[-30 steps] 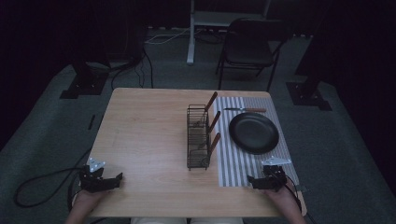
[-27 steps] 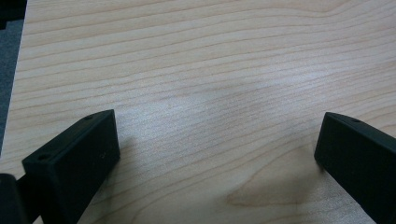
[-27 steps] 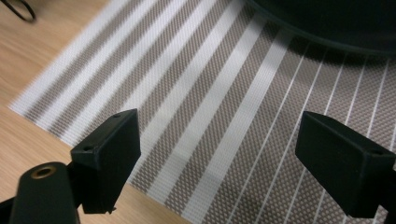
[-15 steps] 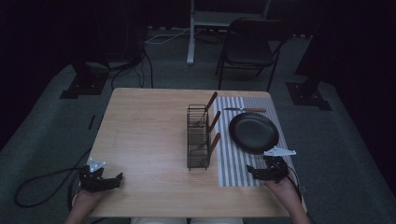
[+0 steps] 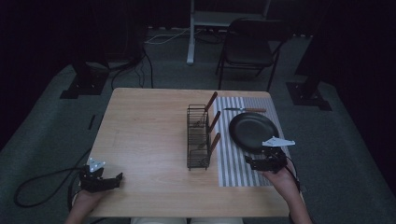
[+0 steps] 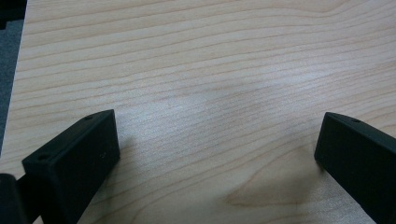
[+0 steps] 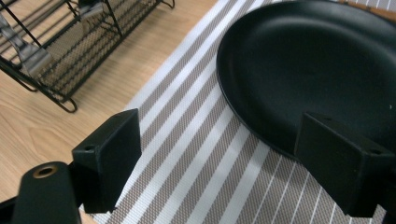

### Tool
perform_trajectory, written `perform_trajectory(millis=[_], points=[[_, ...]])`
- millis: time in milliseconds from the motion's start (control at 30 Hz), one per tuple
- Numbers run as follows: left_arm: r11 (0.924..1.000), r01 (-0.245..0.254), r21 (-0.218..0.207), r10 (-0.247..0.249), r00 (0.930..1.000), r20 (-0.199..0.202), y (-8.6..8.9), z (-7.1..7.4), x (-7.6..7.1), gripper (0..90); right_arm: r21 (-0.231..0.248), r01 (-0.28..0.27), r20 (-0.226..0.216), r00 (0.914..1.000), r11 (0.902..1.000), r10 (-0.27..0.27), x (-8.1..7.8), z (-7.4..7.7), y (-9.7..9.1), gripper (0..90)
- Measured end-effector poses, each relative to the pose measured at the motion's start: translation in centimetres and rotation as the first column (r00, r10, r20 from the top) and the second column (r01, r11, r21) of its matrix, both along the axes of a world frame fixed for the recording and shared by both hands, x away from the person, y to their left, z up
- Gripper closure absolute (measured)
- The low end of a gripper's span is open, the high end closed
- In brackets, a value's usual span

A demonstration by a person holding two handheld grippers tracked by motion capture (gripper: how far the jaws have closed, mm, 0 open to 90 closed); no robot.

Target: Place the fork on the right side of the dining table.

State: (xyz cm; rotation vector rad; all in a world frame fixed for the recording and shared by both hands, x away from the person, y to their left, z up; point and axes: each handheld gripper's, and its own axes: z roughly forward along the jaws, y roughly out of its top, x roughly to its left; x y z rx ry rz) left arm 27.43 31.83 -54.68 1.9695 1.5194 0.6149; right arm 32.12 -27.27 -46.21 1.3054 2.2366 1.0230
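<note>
Black and round, the plate [image 5: 253,131] lay on a striped mat [image 5: 243,172] at the right side of the wooden table [image 5: 149,135], beside a wire rack [image 5: 198,138] holding wooden-handled utensils [image 5: 211,101]. The right gripper [image 5: 254,163] hovered over the mat at the plate's near rim, jaws spread wide and empty. The left gripper [image 5: 114,179] sat near the table's front-left corner, jaws likewise wide apart over bare wood.

Left gripper [image 5: 112,179] and right gripper [image 5: 250,162]: jaws wide apart.
</note>
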Motion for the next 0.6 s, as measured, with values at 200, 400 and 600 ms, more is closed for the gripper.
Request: perform_trajectory(millis=[200,400,600], points=[[1.0,0.0,0.0,0.0,1.0,0.0,0.0,0.0,0.0,0.0,0.019,-0.008,0.012,0.9999,0.9998,0.008,0.8,0.9,0.3,15.2],[1.0,0.0,0.0,0.0,1.0,0.0,0.0,0.0,0.0,0.0,0.027,-0.008,0.028,0.9996,0.9996,0.008,1.6,2.0,0.6,15.2],[1.0,0.0,0.0,0.0,1.0,0.0,0.0,0.0,0.0,0.0,0.031,-0.015,0.046,0.9989,0.9994,0.013,2.6,3.1,0.9,16.4]])
